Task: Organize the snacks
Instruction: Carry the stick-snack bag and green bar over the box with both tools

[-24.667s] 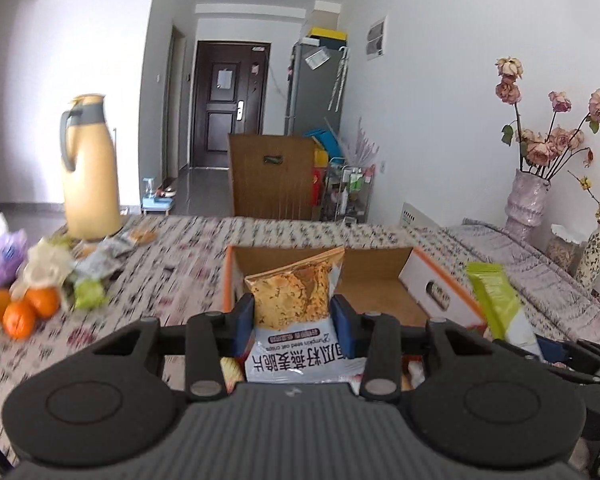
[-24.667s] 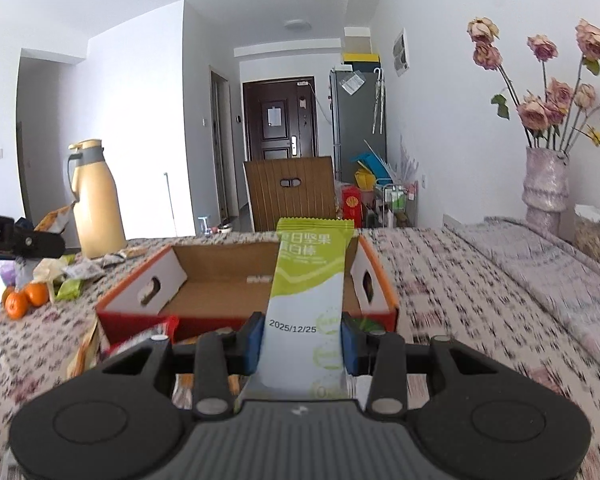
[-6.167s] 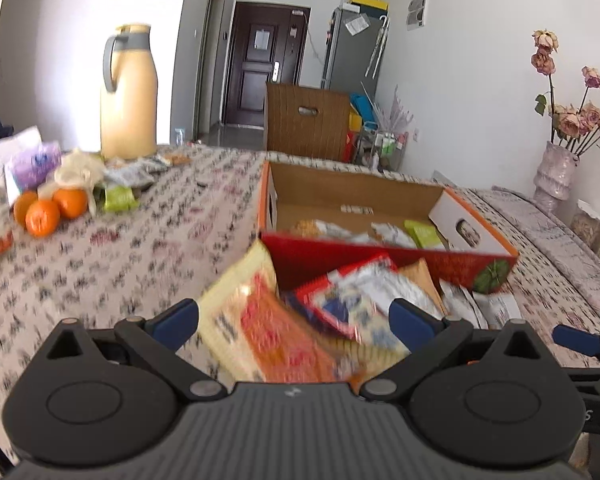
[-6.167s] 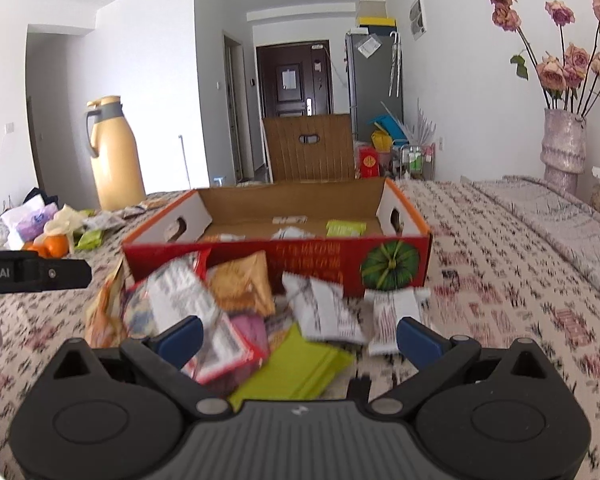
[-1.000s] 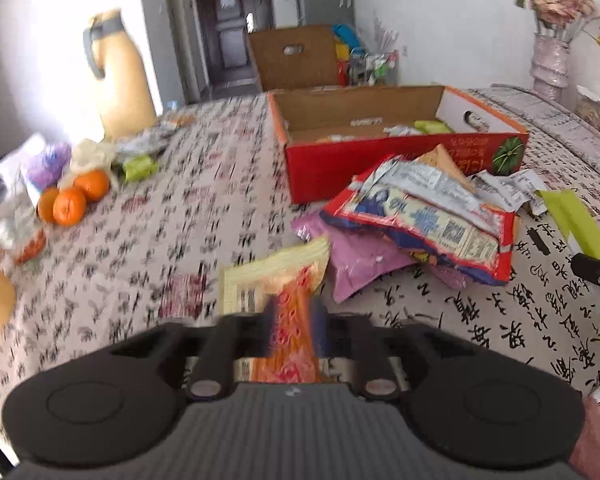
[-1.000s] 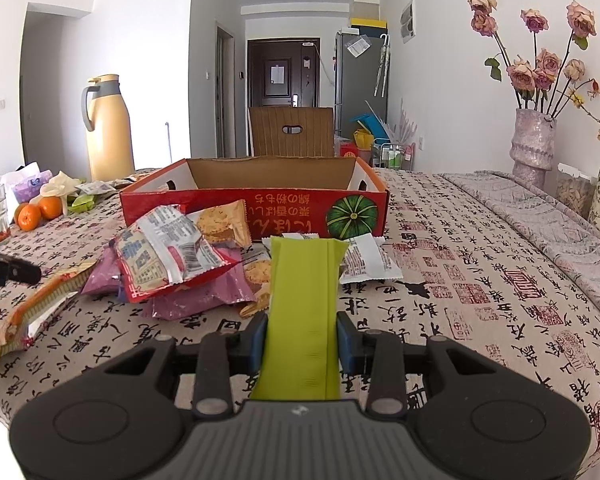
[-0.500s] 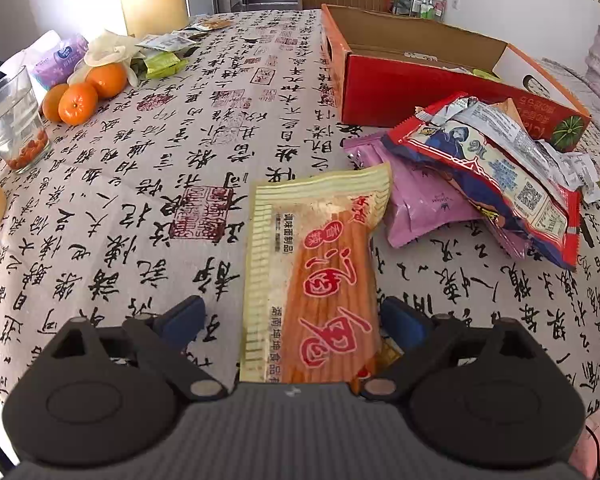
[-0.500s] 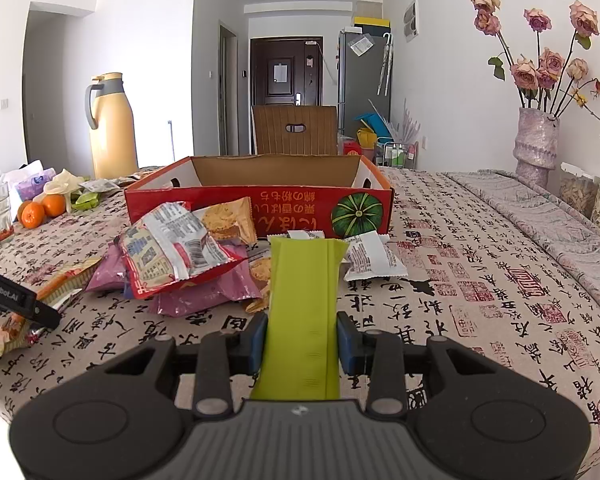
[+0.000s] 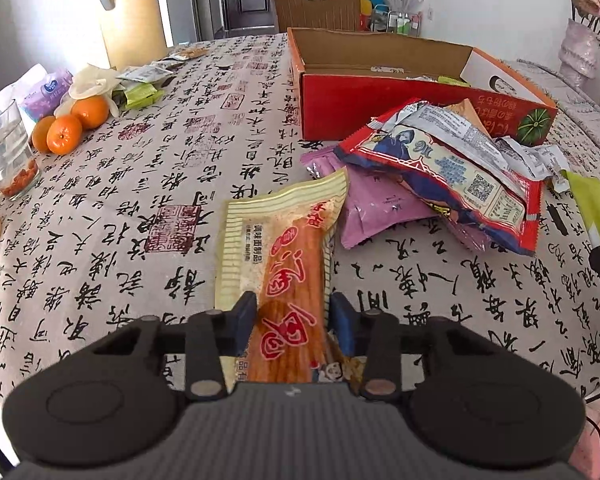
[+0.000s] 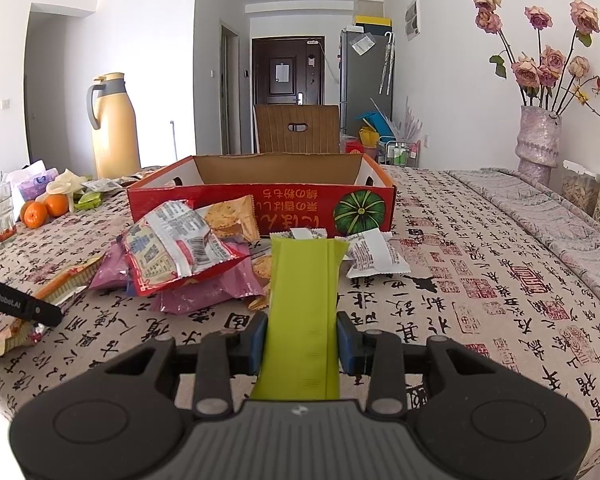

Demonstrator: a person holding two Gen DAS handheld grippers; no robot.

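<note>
Grippers clamp orange packet (image 9: 290,280), green packet (image 10: 304,312), near table edge

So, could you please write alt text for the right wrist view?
The right gripper grips a green snack packet above a patterned tablecloth. Ahead, loose snack packets lie before an open red cardboard box.

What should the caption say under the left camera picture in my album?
Left gripper closed on an orange snack packet, red box beyond.
</note>
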